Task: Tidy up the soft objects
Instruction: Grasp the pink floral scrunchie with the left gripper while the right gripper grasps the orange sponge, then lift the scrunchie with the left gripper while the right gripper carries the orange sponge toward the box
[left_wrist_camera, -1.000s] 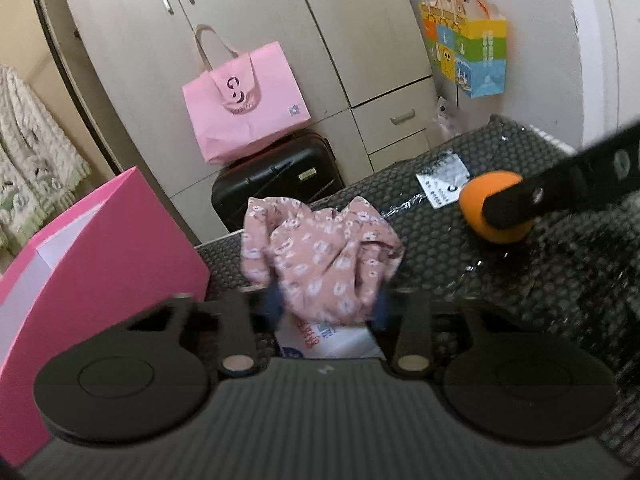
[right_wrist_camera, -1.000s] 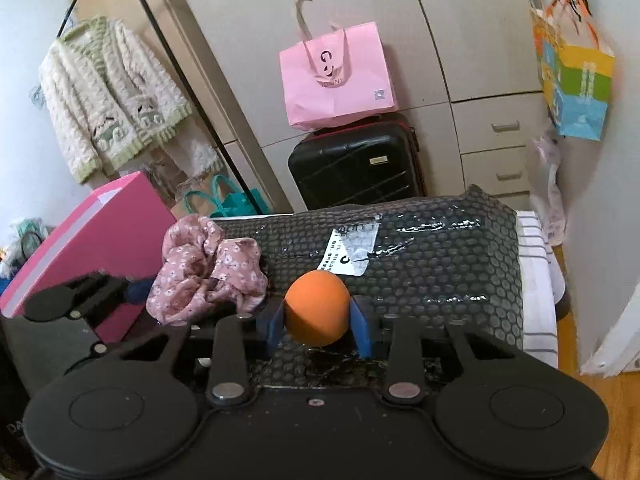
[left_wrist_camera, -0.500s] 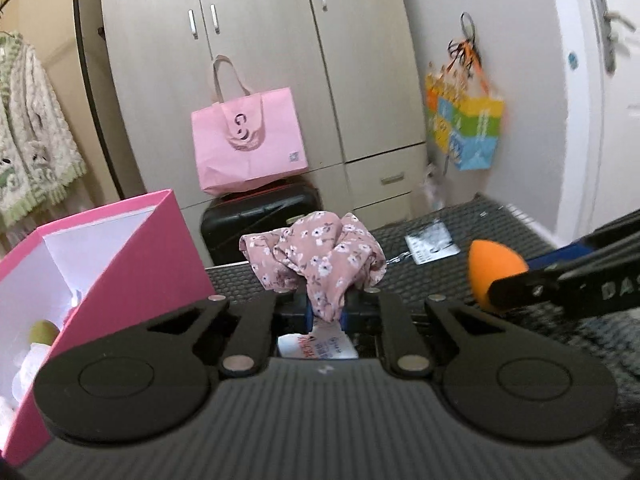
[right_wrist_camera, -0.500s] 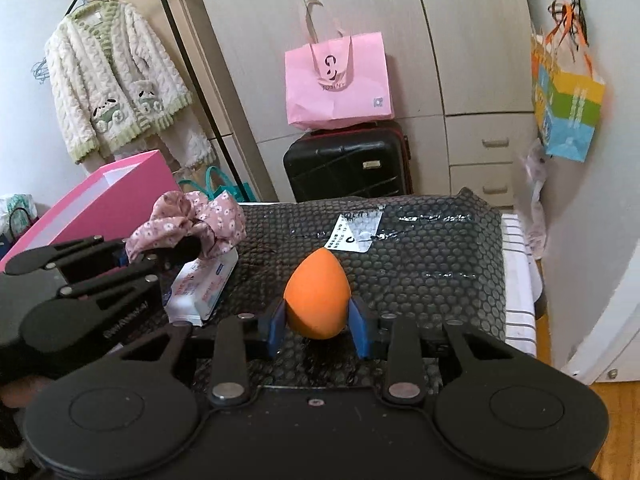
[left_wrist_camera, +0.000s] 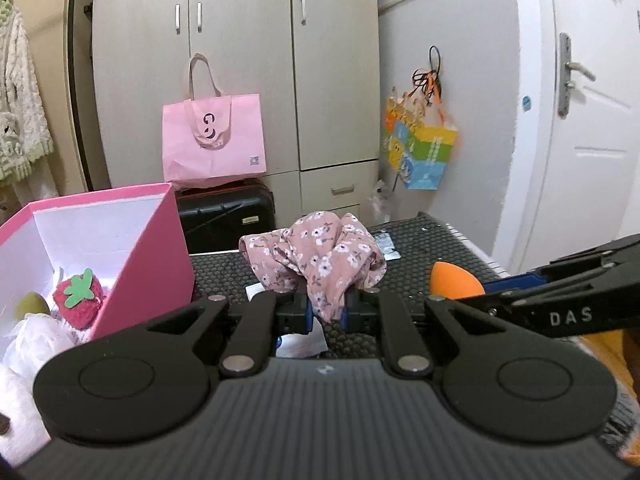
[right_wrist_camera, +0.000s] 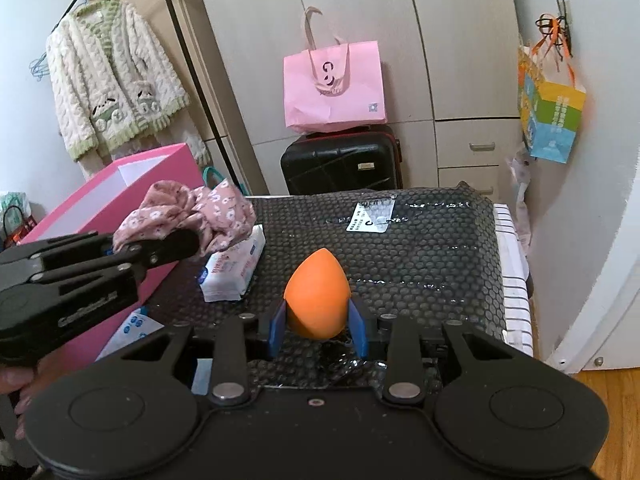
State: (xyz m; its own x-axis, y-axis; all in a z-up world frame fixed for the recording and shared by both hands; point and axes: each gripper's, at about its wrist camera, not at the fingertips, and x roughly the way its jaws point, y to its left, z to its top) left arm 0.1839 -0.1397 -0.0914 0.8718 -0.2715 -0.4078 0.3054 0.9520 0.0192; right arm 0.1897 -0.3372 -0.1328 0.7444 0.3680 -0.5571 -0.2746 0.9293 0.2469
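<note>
Left wrist view: left claw (left_wrist_camera: 326,312) at lower centre, its blue pads pinched tight on a fold of the pink floral cloth (left_wrist_camera: 320,256), which bunches up above the fingers clear of the black bubble-wrap surface (left_wrist_camera: 424,240). Left of frame — open pink box (left_wrist_camera: 160,256), white inside, with a red strawberry plush (left_wrist_camera: 78,298), a green rounded item and white fluffy things in it. Right claw enters from the right edge, gripping an orange egg-shaped sponge (left_wrist_camera: 454,280) at mid-right. Behind the cloth: black suitcase (left_wrist_camera: 224,216) with a pink tote bag (left_wrist_camera: 214,144) on top, against a beige wardrobe (left_wrist_camera: 236,60). A colourful bag (left_wrist_camera: 420,152) hangs on the wall; white door at far right. Right wrist view: right claw (right_wrist_camera: 318,326) at lower centre, narrowly parted with both blue pads pressed on the sponge (right_wrist_camera: 318,294), which points up and away, lifted off the surface (right_wrist_camera: 420,248). Left claw (right_wrist_camera: 192,240) comes in from the left edge, closed on the floral cloth (right_wrist_camera: 192,212), held in mid-left of frame just beside the pink box (right_wrist_camera: 100,208) — over its near corner, as far as I can tell. A wipes packet (right_wrist_camera: 234,272) lies flat on the surface under the cloth. White label near the surface's far edge. Cream knitted cardigan (right_wrist_camera: 112,76) hangs at upper left; a person's fingers show at the lower left edge.
</note>
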